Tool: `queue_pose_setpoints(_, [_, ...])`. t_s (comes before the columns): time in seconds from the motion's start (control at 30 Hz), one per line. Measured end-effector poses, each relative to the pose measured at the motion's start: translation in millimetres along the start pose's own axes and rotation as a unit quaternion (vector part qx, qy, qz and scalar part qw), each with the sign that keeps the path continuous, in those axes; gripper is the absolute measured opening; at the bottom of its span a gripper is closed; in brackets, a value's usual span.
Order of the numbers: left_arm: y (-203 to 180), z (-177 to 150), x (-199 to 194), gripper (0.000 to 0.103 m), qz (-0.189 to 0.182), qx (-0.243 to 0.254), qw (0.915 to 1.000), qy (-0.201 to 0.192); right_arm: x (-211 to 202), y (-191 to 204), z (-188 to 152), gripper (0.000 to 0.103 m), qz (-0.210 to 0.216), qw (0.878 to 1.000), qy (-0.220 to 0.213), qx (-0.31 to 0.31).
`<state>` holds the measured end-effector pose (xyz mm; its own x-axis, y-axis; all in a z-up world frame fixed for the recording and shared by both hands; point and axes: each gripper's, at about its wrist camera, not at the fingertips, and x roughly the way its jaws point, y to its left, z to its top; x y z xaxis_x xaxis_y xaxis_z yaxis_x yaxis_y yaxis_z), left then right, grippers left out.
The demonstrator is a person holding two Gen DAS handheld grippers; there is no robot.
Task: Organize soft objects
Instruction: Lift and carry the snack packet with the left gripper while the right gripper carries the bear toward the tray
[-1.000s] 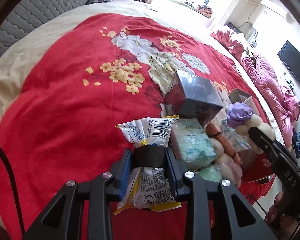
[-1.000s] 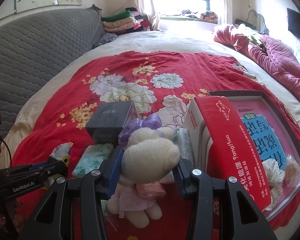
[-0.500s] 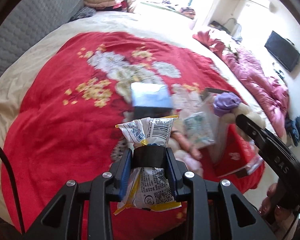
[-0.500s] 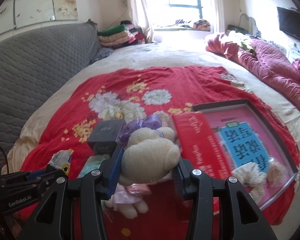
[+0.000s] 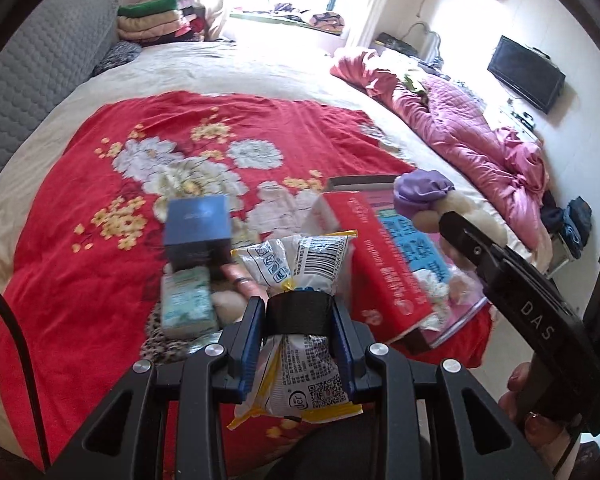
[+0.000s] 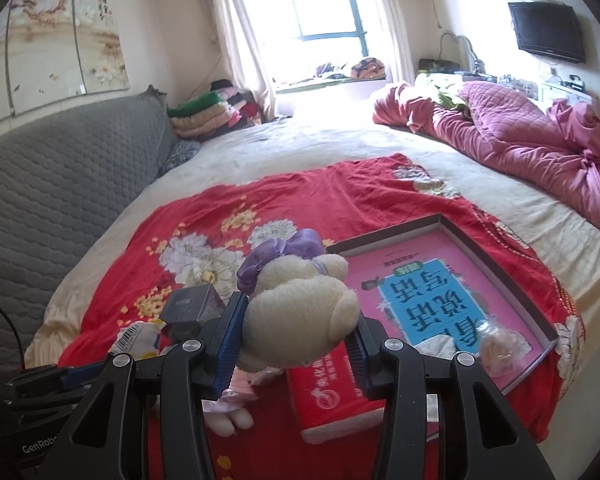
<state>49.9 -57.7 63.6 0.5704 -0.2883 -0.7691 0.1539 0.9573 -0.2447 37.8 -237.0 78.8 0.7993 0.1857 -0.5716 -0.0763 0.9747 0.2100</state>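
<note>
My left gripper (image 5: 299,320) is shut on a white and yellow snack packet (image 5: 300,264), held above the red floral blanket (image 5: 100,272). My right gripper (image 6: 296,328) is shut on a cream plush bear with a purple bow (image 6: 300,304), held in the air left of the open pink tray box (image 6: 440,300). The bear also shows in the left wrist view (image 5: 432,208) over the box. A tissue pack (image 5: 186,304), a dark blue box (image 5: 198,224) and a doll (image 5: 236,280) lie below my left gripper. The snack packet also shows in the right wrist view (image 6: 138,338).
A red box lid (image 6: 332,392) leans on the near side of the tray box, which holds a few small soft items (image 6: 496,348). A pink quilt (image 6: 520,144) lies at the bed's right. A grey headboard (image 6: 60,168) runs along the left.
Both grippers have risen and tilted up, each still holding its object. The things on the blanket now look smaller and lower in both views.
</note>
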Motion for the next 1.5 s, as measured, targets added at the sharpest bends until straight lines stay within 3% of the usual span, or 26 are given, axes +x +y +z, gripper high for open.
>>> queue_pose_setpoints(0.87, [-142, 21, 22, 0.033, -0.02, 0.133, 0.9908, 0.008, -64, -120, 19, 0.048, -0.057, 0.992, -0.065, 0.09])
queue_pose_setpoints(1.5, [-195, 23, 86, 0.033, -0.027, 0.177, 0.9825, 0.051, -63, -186, 14, 0.048, -0.101, 0.983, -0.067, 0.14])
